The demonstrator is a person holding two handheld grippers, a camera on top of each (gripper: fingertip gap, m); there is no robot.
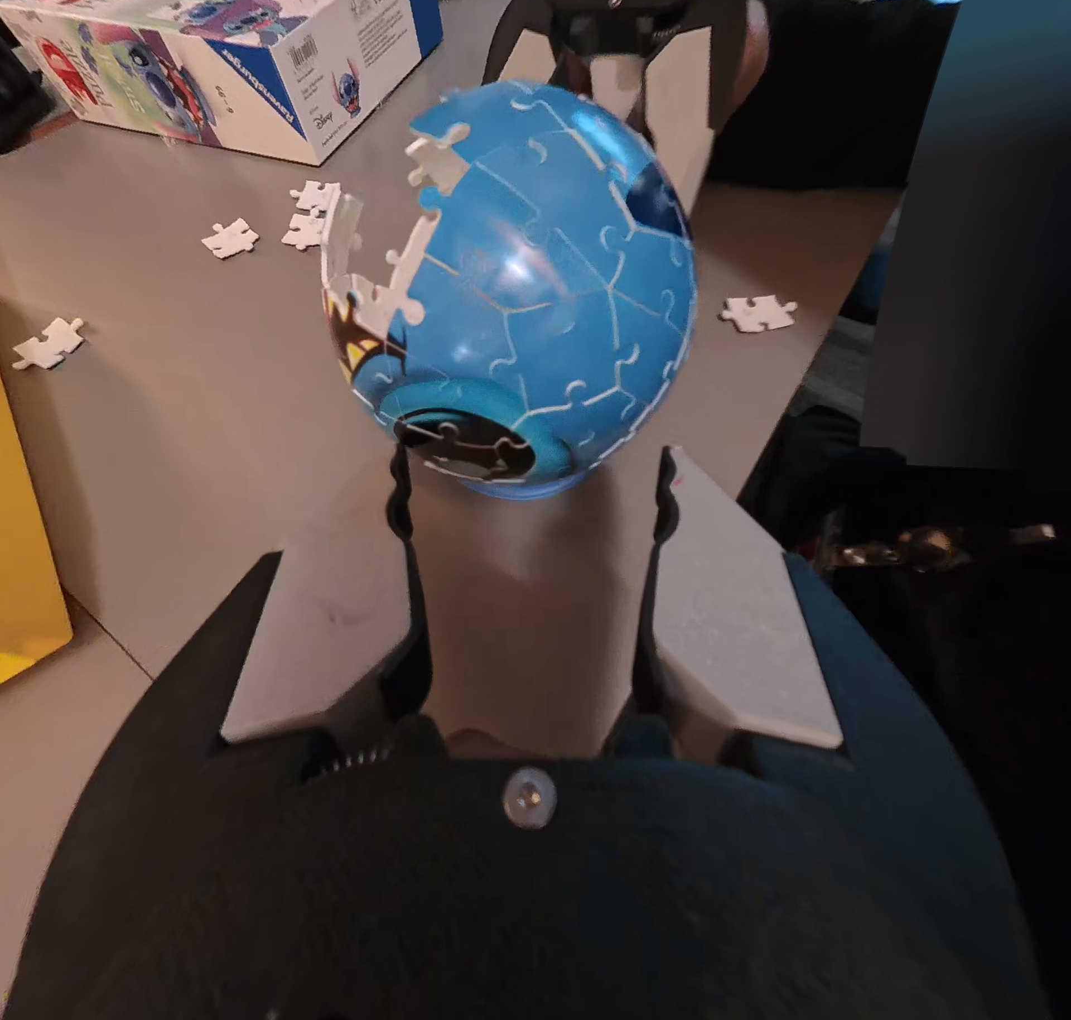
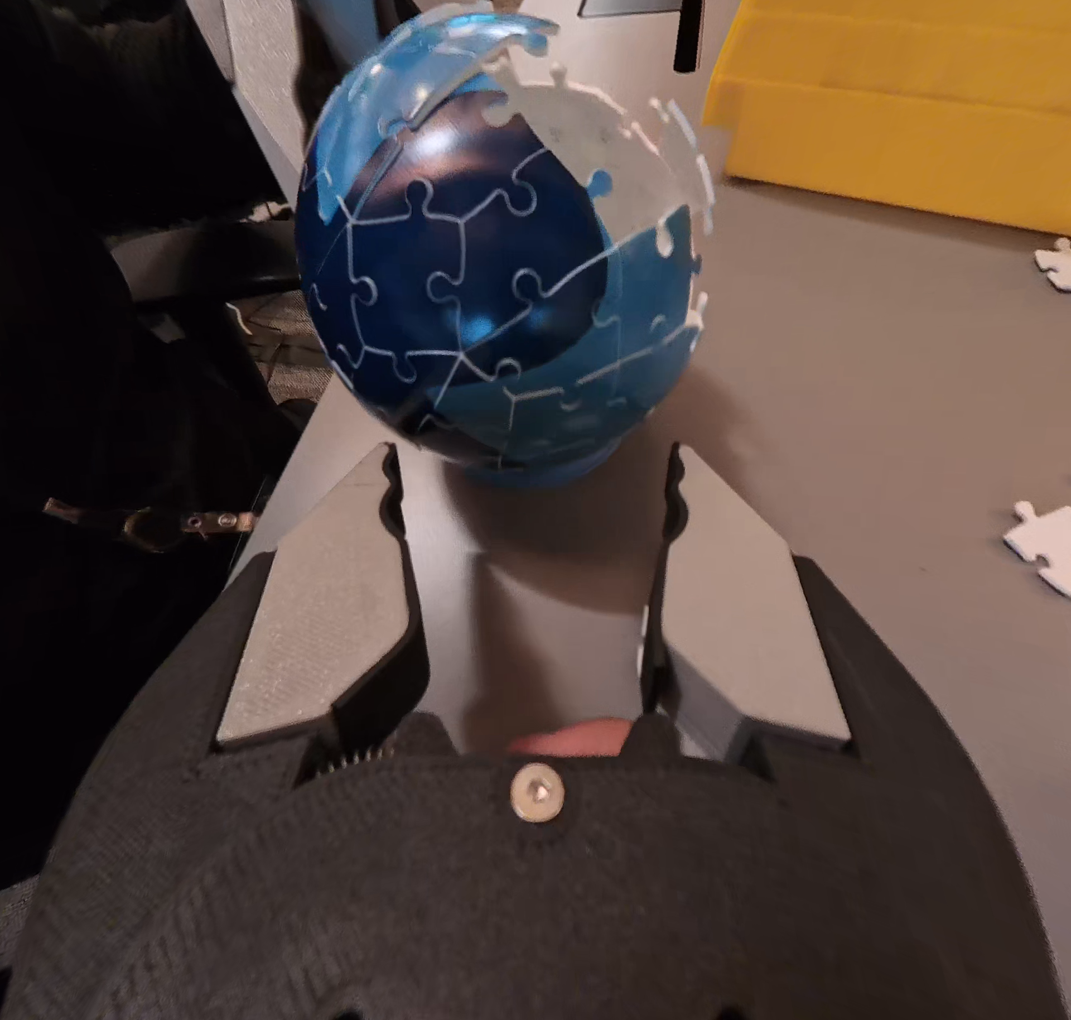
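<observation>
Two tools face one puzzle ball [image 1: 516, 290] from opposite sides; the ball stands on a small blue base on the grey counter [image 1: 174, 470], unfinished, with a gap in its shell edged by white piece backs; the inside of that gap is blurred and hard to read. The left tool [image 1: 530, 459] points level at the ball's lower part, its jaws apart and empty, the tips just short of the ball. The right tool [image 2: 530, 453] is likewise spread and holds nothing, close to the dark blue side; in the left view only its upper part shows behind the ball. Loose white pieces [image 1: 232, 237] lie scattered on the counter; a puzzle box [image 1: 232, 47] lies behind them, cut off at the top edge; a yellow bin [image 2: 904, 93] is partly out of frame.
</observation>
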